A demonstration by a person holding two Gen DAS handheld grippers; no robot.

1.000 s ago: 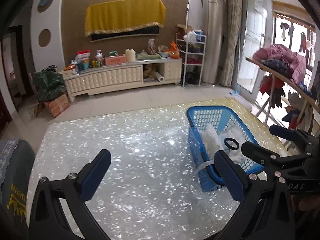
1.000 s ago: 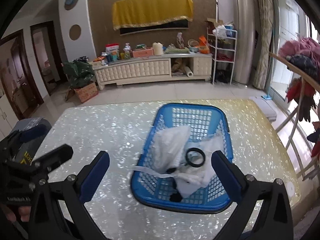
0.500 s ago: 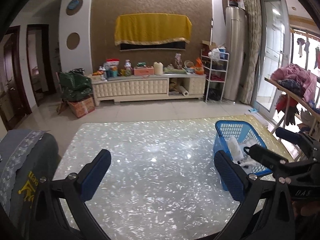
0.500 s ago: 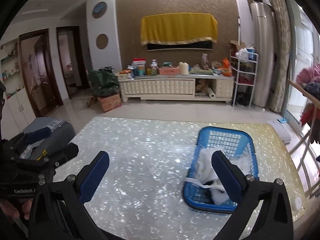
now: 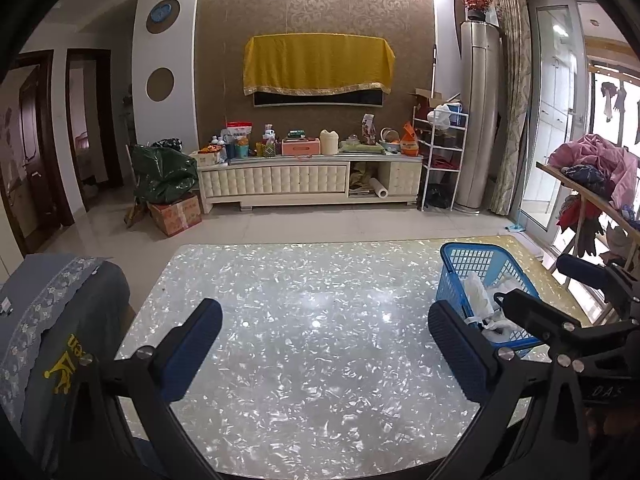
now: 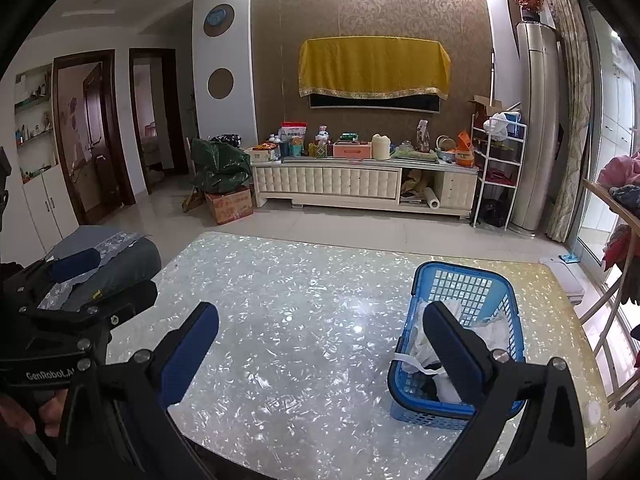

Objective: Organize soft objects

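Note:
A blue plastic basket [image 6: 472,280] stands on the right side of the pearly table [image 6: 300,312]; in the left wrist view the basket [image 5: 476,260] shows at the right. White soft cloths [image 6: 496,330] and something dark lie inside it, and the cloths [image 5: 478,296] also show in the left wrist view. My right gripper [image 6: 320,344] is open and empty, raised above the table, its right finger in front of the basket. My left gripper [image 5: 326,346] is open and empty over the table's middle, left of the basket.
A grey-blue cushioned seat [image 5: 48,320] stands at the table's left edge. A wooden rack heaped with clothes [image 5: 592,168] is off to the right. A white TV cabinet [image 5: 308,176], a shelf unit [image 5: 440,152] and a box with a green bag [image 5: 168,184] line the far wall.
Both grippers have pulled back and tilted up from the basket, so more of the room shows. The basket now looks smaller and lower right. Both stay open and empty.

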